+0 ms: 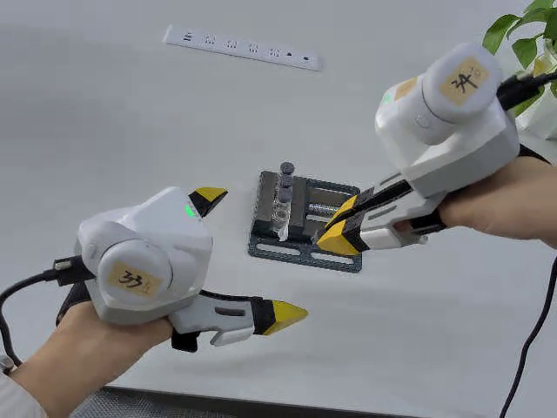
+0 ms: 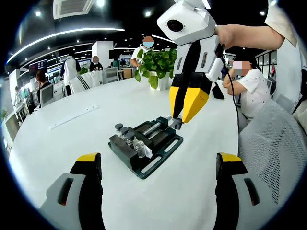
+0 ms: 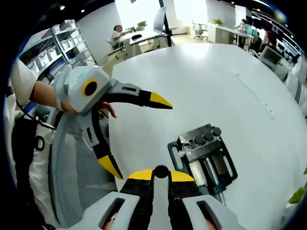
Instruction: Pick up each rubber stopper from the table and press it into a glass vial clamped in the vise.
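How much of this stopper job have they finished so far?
Mostly done, it seems. Three dark stoppers already sit on vials in the vise. The right gripper, beside the vise, has its jaws shut on a fourth stopper. One clear vial at the near end of the row looks uncapped. The left gripper is open and empty.

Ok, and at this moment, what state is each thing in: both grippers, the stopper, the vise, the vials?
left gripper: open, empty, held off to the side of the vise.
right gripper: shut on the rubber stopper, tips close to the vise.
vise: closed on a row of vials.
stoppered vials: three, clamped, stoppers in.
front vial: clamped, appears to have no stopper.
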Motion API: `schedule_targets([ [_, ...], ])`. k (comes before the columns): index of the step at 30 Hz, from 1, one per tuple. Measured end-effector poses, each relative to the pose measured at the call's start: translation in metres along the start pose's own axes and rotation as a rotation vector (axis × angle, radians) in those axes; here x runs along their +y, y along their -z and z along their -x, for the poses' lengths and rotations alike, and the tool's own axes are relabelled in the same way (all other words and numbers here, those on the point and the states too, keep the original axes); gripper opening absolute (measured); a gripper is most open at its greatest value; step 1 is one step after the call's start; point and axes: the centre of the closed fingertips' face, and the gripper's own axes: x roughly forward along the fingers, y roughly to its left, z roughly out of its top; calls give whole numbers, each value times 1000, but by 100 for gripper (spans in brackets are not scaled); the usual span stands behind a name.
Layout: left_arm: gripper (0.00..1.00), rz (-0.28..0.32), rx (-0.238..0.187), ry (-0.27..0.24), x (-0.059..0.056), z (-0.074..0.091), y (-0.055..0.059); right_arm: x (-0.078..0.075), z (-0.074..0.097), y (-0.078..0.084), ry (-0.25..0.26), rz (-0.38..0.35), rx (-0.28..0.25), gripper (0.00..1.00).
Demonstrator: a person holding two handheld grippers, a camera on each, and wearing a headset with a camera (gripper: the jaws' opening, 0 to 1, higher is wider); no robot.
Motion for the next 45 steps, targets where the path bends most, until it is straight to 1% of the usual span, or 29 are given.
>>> schedule_targets([
  [2, 99, -1, -8, -23, 4, 1, 0, -1, -3, -4, -1, 15, 7, 5],
  [4, 99, 16, -10, -27, 9, 2, 2, -2, -5, -8, -5, 24, 11, 5],
  [7, 99, 20, -8, -34, 11, 2, 4, -6, -10, -14, -1, 65, 25, 5],
  [8, 99, 20, -7, -37, 11, 3, 5, -7, -10, -15, 4, 83, 37, 5],
  [9, 99, 18, -5, -42, 12, 3, 6, -13, -11, -15, 31, 139, 65, 5],
  [10, 99, 15, -3, -45, 13, 4, 6, -15, -12, -15, 41, 169, 81, 5],
  [11, 99, 17, 1, -43, 13, 4, 8, -15, -13, -16, 41, 185, 87, 5],
  [13, 99, 20, 6, -41, 14, 5, 9, -15, -15, -18, 36, 182, 90, 5],
  [15, 99, 20, 15, -45, 16, 7, 11, -21, -17, -20, 39, 220, 108, 5],
  [17, 99, 30, 20, -45, 19, 8, 14, -22, -19, -21, 38, 236, 120, 5],
  [24, 99, 51, 44, -47, 23, 12, 23, -31, -31, -22, 29, 293, 158, 5],
  [28, 99, 67, 51, -54, 25, 14, 27, -34, -36, -24, 30, 305, 166, 5],
  [30, 99, 72, 53, -54, 25, 15, 29, -35, -38, -23, 31, 318, 176, 5],
  [31, 99, 77, 53, -54, 25, 14, 31, -37, -40, -23, 33, 325, 190, 5],
  [32, 99, 80, 55, -54, 25, 14, 31, -38, -42, -23, 36, 333, 192, 5],
  [40, 99, 97, 53, -49, 24, 12, 34, -43, -48, -23, 23, 330, 208, 5],
  [45, 99, 107, 57, -46, 25, 11, 36, -42, -48, -22, 16, 332, 220, 5],
])
